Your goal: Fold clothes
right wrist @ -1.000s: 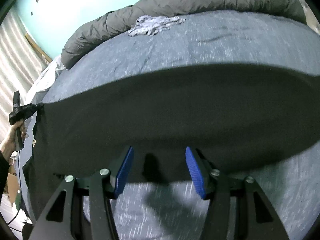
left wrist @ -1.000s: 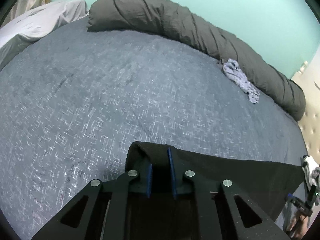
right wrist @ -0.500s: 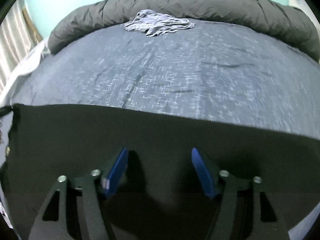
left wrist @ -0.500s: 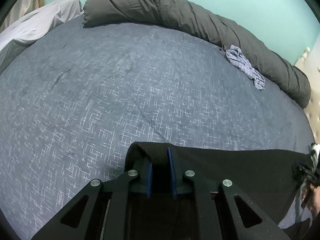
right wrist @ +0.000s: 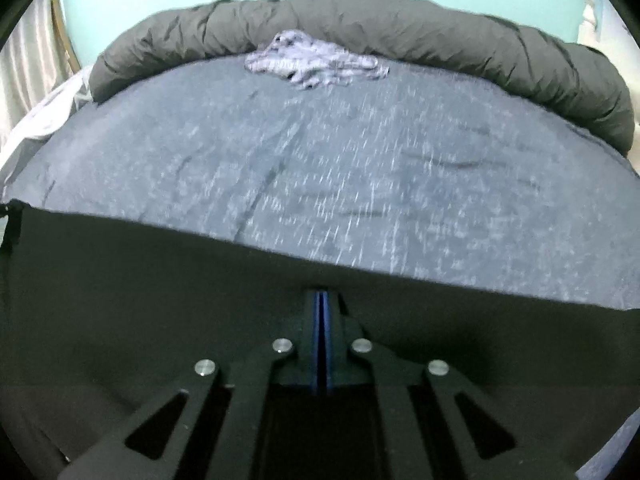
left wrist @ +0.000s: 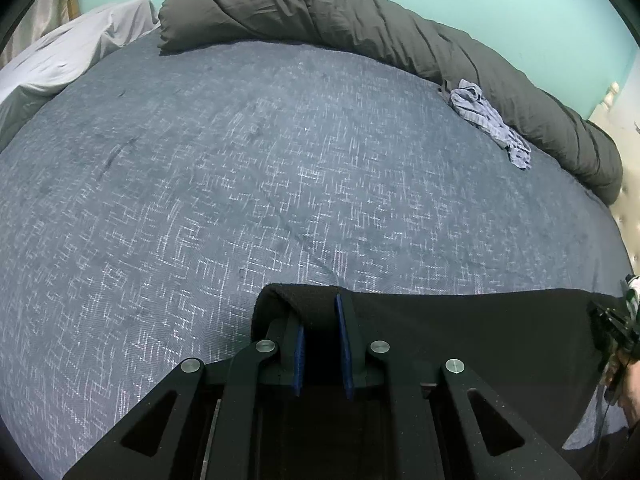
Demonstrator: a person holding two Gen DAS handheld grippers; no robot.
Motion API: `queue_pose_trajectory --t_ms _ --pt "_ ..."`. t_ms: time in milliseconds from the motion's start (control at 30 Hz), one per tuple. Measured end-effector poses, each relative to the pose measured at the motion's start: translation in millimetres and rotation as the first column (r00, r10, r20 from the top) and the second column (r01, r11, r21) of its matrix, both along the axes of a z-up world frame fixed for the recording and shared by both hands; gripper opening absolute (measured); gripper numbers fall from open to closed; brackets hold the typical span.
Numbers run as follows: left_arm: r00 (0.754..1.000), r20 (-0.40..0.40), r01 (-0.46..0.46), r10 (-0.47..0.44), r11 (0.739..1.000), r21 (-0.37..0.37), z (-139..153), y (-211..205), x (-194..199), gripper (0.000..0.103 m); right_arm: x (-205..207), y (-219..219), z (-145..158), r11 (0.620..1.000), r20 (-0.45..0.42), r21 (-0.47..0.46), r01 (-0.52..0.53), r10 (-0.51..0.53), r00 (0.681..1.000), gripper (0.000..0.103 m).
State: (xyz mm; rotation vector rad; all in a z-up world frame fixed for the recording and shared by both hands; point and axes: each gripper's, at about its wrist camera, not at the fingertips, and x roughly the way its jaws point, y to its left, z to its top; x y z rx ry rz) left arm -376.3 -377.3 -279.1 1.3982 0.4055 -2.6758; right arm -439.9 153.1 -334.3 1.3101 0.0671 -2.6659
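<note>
A black garment (left wrist: 480, 328) is stretched flat over the near part of the bed. My left gripper (left wrist: 320, 304) is shut on a bunched fold at its left corner, the cloth wrapped over the blue pads. In the right wrist view the same garment (right wrist: 160, 280) fills the lower half. My right gripper (right wrist: 322, 300) is shut, its blue pads pressed together on the garment's upper edge. The left wrist view shows the right gripper (left wrist: 614, 330) at the garment's far right corner, with a person's hand (left wrist: 628, 384) behind it.
The bed has a blue-grey woven cover (left wrist: 200, 160). A rolled dark grey duvet (left wrist: 360, 20) lies along the far edge by the teal wall. A crumpled light blue-grey garment (left wrist: 488, 124) rests against it. White bedding (left wrist: 60, 60) sits at the far left.
My right gripper slid in over the black garment's edge, then its jaws went from wide open to shut on the cloth. The left gripper kept its grip and hardly moved.
</note>
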Motion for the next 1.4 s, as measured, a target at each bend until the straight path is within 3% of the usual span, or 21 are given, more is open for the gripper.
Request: queue_pose_trajectory --t_ms 267,667,800,1000,1133,1200,1300,1400 --pt "1.000 -0.010 -0.028 0.029 0.998 0.053 1 -8 0 0.015 -15 -2 24 1.000 -0.074 0.011 0.029 -0.028 0.997 0.001" --pt "0.996 0.015 -0.089 0.088 0.991 0.101 -19 -23 -13 0.015 -40 1 1 0.997 -0.041 0.044 0.056 -0.054 0.998 0.001" --pt "0.995 0.035 -0.096 0.093 0.990 0.104 -26 -23 -16 0.016 -42 -2 -14 0.997 0.008 0.063 0.050 -0.051 0.999 0.001" --pt "0.995 0.040 -0.093 0.089 0.991 0.101 -16 -22 -8 0.028 -33 16 -1 0.997 0.001 -0.063 0.040 -0.040 0.999 0.004" --pt "0.996 0.055 -0.070 0.067 0.996 0.055 0 -23 12 0.032 -12 38 19 0.998 -0.016 -0.064 0.020 -0.021 1.000 0.014" --pt "0.996 0.050 -0.072 0.070 0.997 0.041 9 -22 26 0.036 4 65 31 0.994 -0.035 -0.094 0.062 -0.066 0.997 0.020" --pt "0.997 0.042 -0.059 0.057 0.998 0.038 17 -15 48 0.040 27 112 46 0.980 -0.054 -0.143 0.137 -0.146 0.988 0.041" --pt "0.999 0.038 -0.015 0.013 0.999 0.048 17 10 68 0.040 50 167 59 0.956 -0.058 -0.160 0.244 -0.256 0.965 0.048"
